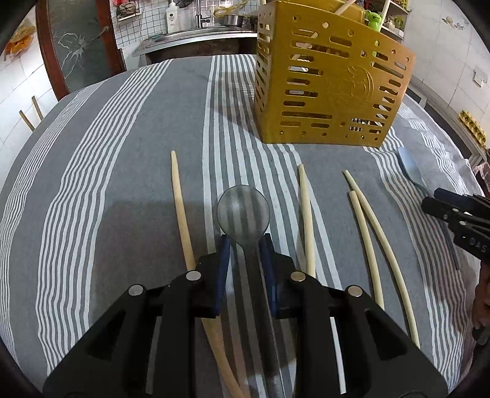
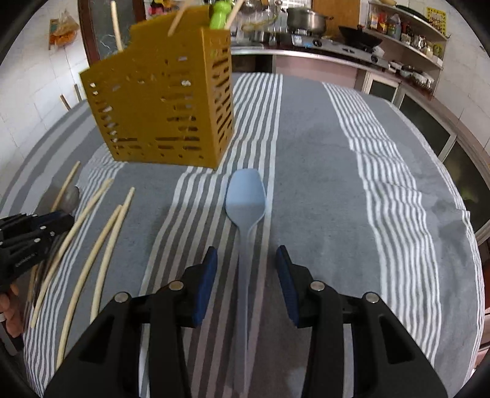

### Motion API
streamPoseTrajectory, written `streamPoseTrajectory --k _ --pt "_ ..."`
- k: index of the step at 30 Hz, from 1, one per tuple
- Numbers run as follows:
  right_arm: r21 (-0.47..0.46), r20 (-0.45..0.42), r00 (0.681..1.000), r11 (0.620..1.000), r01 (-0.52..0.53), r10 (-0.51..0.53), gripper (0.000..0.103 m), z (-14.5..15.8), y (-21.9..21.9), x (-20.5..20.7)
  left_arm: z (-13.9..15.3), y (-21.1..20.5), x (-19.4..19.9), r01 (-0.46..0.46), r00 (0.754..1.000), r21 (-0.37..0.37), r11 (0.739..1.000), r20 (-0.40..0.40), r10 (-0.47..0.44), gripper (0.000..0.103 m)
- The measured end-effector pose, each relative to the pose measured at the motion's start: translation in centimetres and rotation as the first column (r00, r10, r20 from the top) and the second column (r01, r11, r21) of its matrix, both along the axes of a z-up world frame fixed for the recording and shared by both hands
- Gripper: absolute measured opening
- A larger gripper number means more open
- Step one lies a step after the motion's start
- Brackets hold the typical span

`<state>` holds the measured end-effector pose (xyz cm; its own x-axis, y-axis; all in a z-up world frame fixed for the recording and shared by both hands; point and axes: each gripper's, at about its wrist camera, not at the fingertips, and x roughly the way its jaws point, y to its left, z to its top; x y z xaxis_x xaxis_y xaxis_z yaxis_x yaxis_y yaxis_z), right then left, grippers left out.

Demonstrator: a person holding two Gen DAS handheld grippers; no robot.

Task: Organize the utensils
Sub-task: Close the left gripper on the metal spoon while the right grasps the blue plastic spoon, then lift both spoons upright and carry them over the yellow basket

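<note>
A grey see-through spoon (image 1: 243,212) lies on the striped tablecloth (image 1: 122,183). My left gripper (image 1: 245,242) is shut on its neck, just behind the bowl. A pale blue spoon (image 2: 246,196) lies lengthwise in front of my right gripper (image 2: 246,257). That gripper stands open astride the handle, with a gap on each side. The yellow perforated utensil holder (image 1: 330,82) stands upright behind both spoons, with chopsticks sticking out of its top. Several loose cream chopsticks (image 1: 306,214) lie between the two spoons, and one more (image 1: 182,208) lies left of the grey spoon.
A steel sink (image 1: 199,33) and counter lie beyond the table's far edge. A stove with pots (image 2: 309,18) and shelves of jars (image 2: 404,27) stand at the back right. The cloth right of the blue spoon (image 2: 337,183) is bare. A person's hand (image 2: 12,309) holds the left gripper.
</note>
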<state>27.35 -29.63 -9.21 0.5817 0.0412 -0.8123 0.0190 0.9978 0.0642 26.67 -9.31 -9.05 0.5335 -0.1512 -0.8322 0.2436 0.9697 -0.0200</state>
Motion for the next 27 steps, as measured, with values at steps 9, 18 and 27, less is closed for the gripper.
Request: streamPoseTrajectory --k 9,18,27 --pt "0.014 -0.039 0.999 1.0 0.007 -0.006 0.008 -0.1 0.1 1.6 0.3 -0.2 0.7 0.008 1.0 -0.002 1.0 0.005 -0.008 0.008" --pt "0.095 0.129 0.992 0.995 -0.027 0.015 0.008 2.9 0.4 -1.6 1.7 1.2 0.2 0.017 0.998 -0.105 0.994 0.064 -0.011 0.007" --pt "0.118 0.323 0.946 0.991 -0.055 0.014 0.008 7.4 1.1 -5.9 6.8 2.2 -3.5 0.044 0.97 -0.184 0.982 0.243 0.003 0.005"
